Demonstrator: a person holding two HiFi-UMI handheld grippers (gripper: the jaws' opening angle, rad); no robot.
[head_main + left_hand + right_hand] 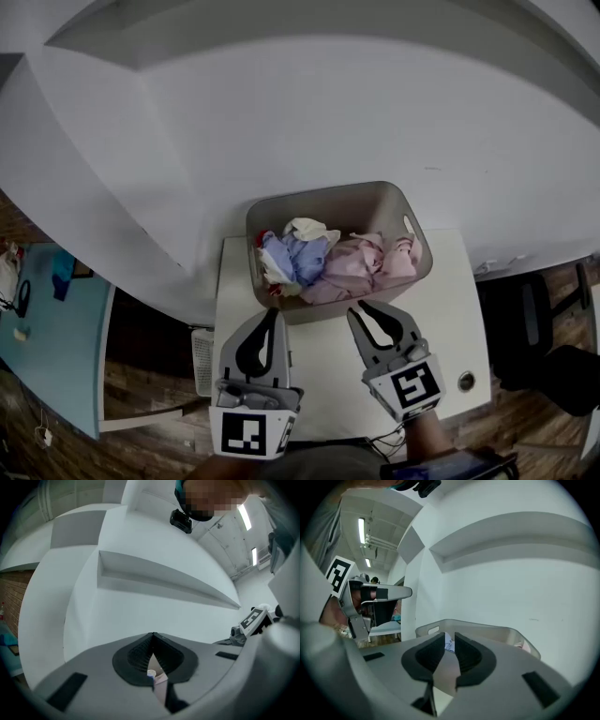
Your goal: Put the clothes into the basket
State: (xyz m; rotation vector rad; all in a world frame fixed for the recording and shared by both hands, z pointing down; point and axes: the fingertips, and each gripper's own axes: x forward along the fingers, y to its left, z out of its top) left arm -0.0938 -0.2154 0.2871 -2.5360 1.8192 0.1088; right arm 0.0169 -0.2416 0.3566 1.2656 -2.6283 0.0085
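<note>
White table point(450, 300): grippers point(273, 313) point(357, 308) side-by-side (toward basket point(375, 202))

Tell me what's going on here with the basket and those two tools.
A person holds a tool in each hand above a small white table. The grey basket at the table's far edge, by the wall, has pink, blue and white clothes piled in it. Both tools sit just short of the basket and carry nothing. The left tool has its jaws together, and the right tool has its jaws a sliver apart. Every garment in view is in the basket.
</note>
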